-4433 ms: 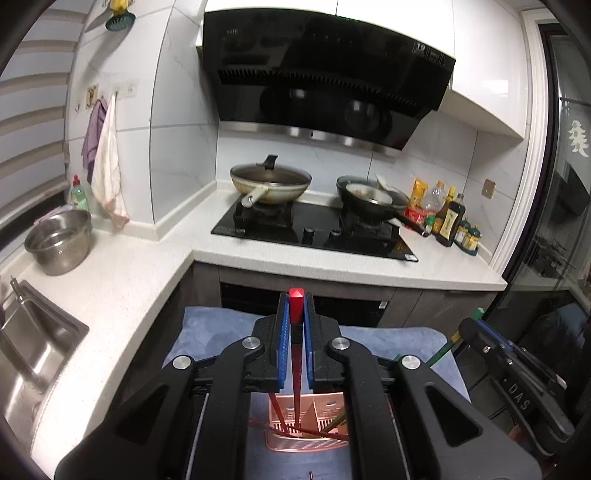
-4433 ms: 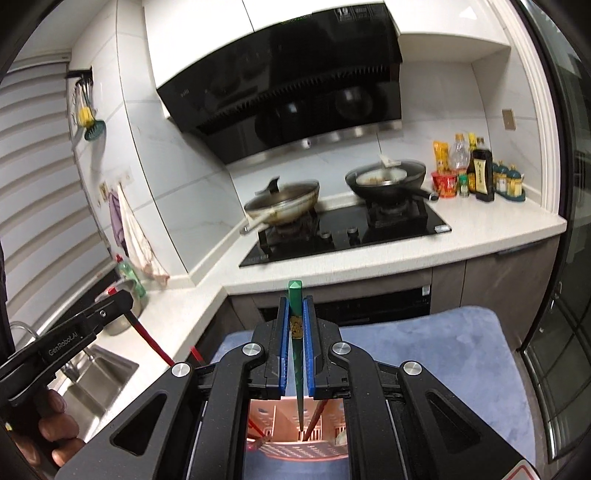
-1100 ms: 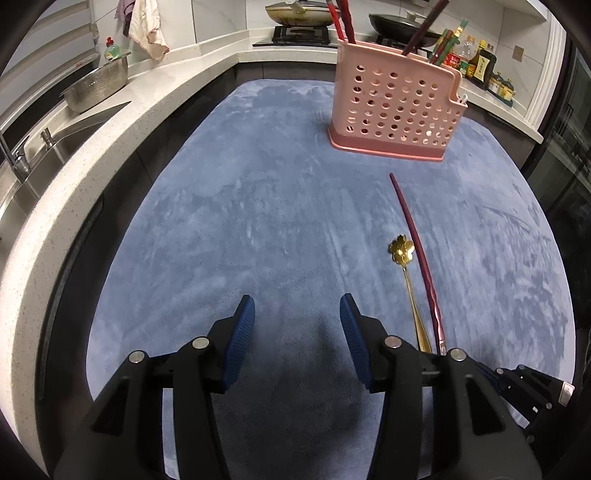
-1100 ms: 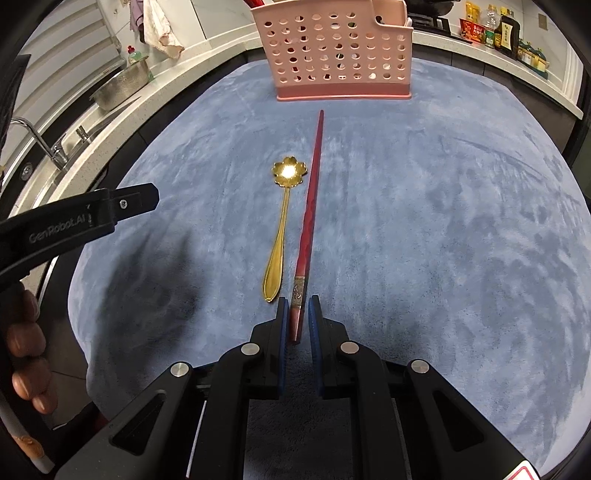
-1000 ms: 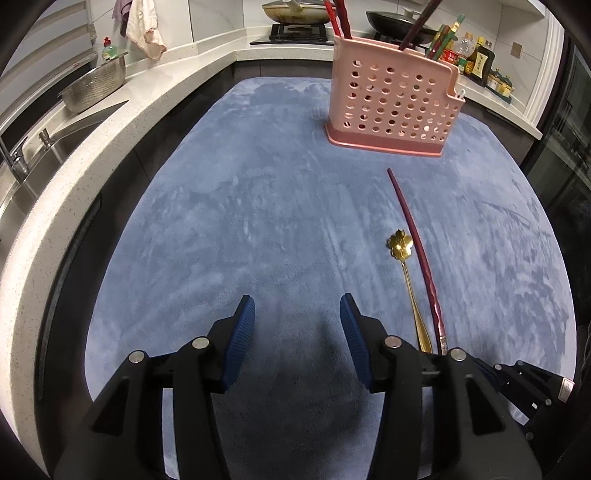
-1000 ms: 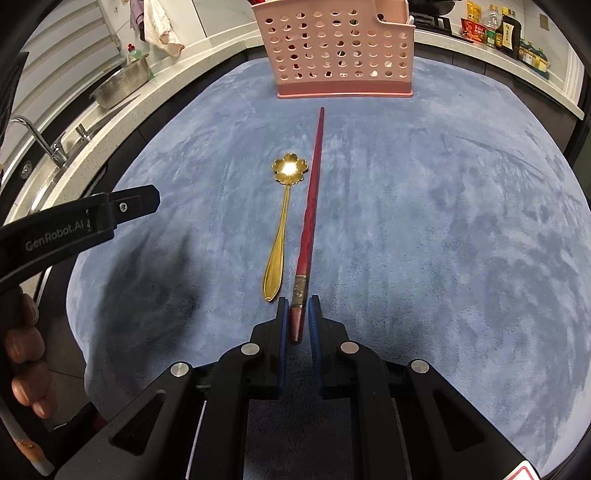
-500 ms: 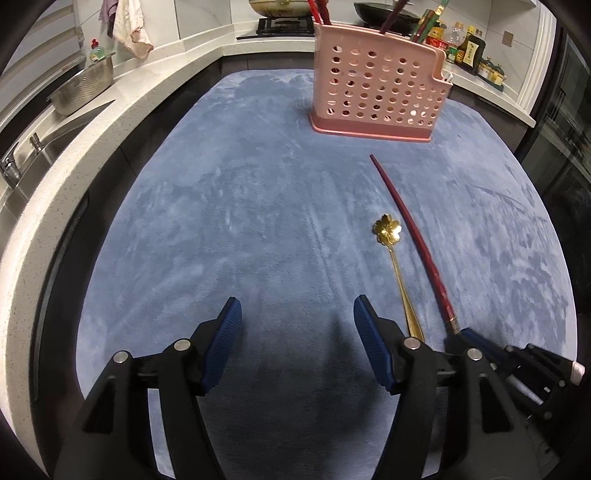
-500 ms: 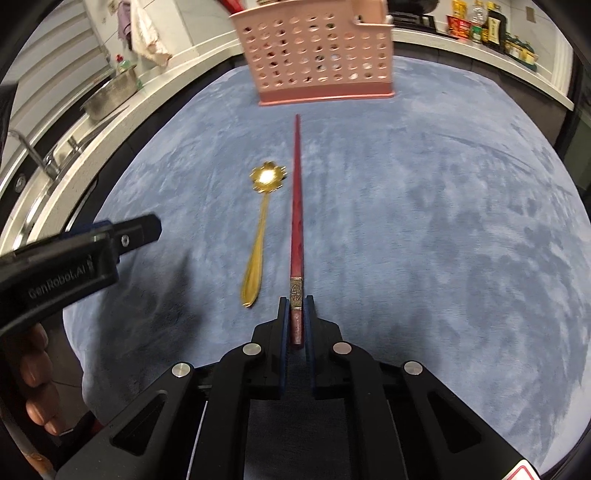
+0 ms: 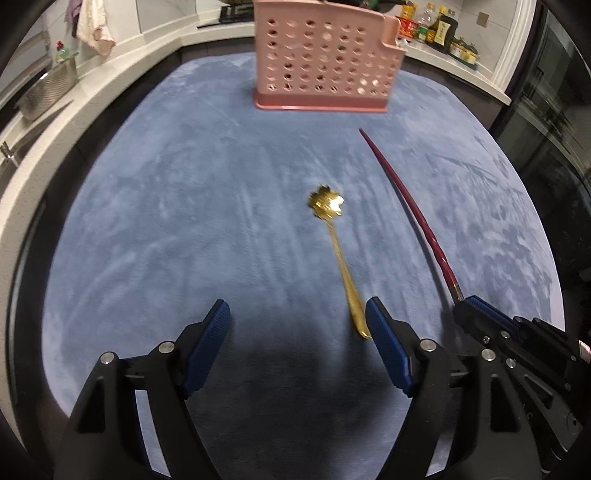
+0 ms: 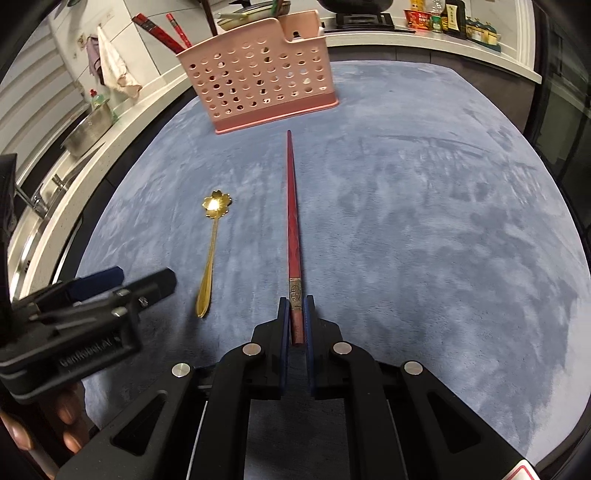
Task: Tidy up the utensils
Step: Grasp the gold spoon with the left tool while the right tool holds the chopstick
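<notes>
Two hand-held grippers work over a blue mat [image 9: 184, 221] on which a pink perforated utensil holder [image 10: 258, 74] stands upright at the far end; this holder serves as the landmark. The right gripper [image 10: 295, 314] is clamped on the butt end of a red chopstick [image 10: 291, 206], whose thin tip points toward the holder and stops just short of its base. In the left wrist view the same chopstick [image 9: 406, 206] runs from the right gripper [image 9: 467, 301] up toward the holder's right corner [image 9: 325, 55]. A gold spoon [image 10: 210, 254] with a flower-shaped bowl lies flat on the mat, bowl end toward the holder, just to the left of the chopstick and apart from it. The left gripper [image 9: 297, 321] has its jaws apart, having just been opening, with nothing between the pads; the spoon's handle tip [image 9: 354, 306] lies just beside its right finger, on the side away from the holder. Red chopsticks [image 10: 159, 29] stand in the holder's left compartment. Fingers [image 10: 66, 417] of the person's hand show below the left gripper [image 10: 122, 280].
</notes>
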Tool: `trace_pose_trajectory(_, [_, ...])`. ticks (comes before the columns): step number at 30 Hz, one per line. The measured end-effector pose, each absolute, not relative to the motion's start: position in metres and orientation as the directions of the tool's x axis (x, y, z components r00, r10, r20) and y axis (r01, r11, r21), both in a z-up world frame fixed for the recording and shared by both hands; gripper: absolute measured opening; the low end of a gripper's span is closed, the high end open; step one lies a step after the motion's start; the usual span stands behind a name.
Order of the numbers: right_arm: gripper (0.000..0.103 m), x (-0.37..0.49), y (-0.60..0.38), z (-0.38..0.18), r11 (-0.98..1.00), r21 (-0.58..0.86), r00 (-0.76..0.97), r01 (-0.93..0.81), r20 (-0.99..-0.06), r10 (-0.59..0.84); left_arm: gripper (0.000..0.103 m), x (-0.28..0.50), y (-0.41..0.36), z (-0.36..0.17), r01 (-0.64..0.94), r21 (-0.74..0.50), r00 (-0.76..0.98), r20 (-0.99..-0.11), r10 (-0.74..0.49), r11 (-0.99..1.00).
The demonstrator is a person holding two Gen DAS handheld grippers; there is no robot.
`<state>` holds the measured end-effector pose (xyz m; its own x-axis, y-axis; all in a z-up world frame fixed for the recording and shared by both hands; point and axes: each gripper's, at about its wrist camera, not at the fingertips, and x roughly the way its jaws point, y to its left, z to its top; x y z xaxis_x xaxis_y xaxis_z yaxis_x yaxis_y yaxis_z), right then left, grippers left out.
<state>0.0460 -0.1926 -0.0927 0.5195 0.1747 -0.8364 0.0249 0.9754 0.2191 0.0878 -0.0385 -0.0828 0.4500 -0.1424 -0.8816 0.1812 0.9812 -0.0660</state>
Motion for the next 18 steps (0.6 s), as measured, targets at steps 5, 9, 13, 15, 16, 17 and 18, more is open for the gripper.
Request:
trace_pose_trajectory(5, [0.008, 0.045, -0.197, -0.095, 0.974, 0.225, 0.516, 0.033, -0.839, 0.176, 0.072, 0.086, -0.048, -0.091, 0.2, -0.069, 0.428, -0.891, -0.151, 0.977])
trace_pose_trajectory(9, [0.008, 0.044, -0.197, -0.096, 0.972, 0.231, 0.514, 0.037, -0.839, 0.179, 0.072, 0.085, -0.053, -0.097, 0.219, -0.066, 0.417, -0.896, -0.154, 0.974])
trace_pose_trajectory(13, [0.008, 0.043, -0.197, -0.097, 0.972, 0.234, 0.511, 0.037, -0.84, 0.183, 0.071, 0.086, -0.054, -0.102, 0.218, -0.076, 0.401, -0.902, -0.161, 0.973])
trace_pose_trajectory(15, [0.008, 0.044, -0.197, -0.098, 0.971, 0.235, 0.509, 0.037, -0.841, 0.184, 0.067, 0.087, -0.054, -0.104, 0.215, -0.076, 0.395, -0.905, -0.158, 0.974])
trace_pose_trajectory(16, [0.008, 0.044, -0.196, -0.099, 0.971, 0.235, 0.508, 0.037, -0.842, 0.184, 0.067, 0.087, -0.054, -0.105, 0.214, -0.073, 0.395, -0.906, -0.155, 0.974])
trace_pose_trajectory(17, [0.008, 0.044, -0.196, -0.099, 0.971, 0.235, 0.507, 0.037, -0.842, 0.184, 0.065, 0.087, -0.054, -0.105, 0.214, -0.071, 0.396, -0.906, -0.153, 0.974])
trace_pose_trajectory(18, [0.008, 0.043, -0.196, -0.099, 0.971, 0.235, 0.507, 0.037, -0.842, 0.184, 0.063, 0.087, -0.054, -0.105, 0.214, -0.07, 0.398, -0.905, -0.152, 0.974])
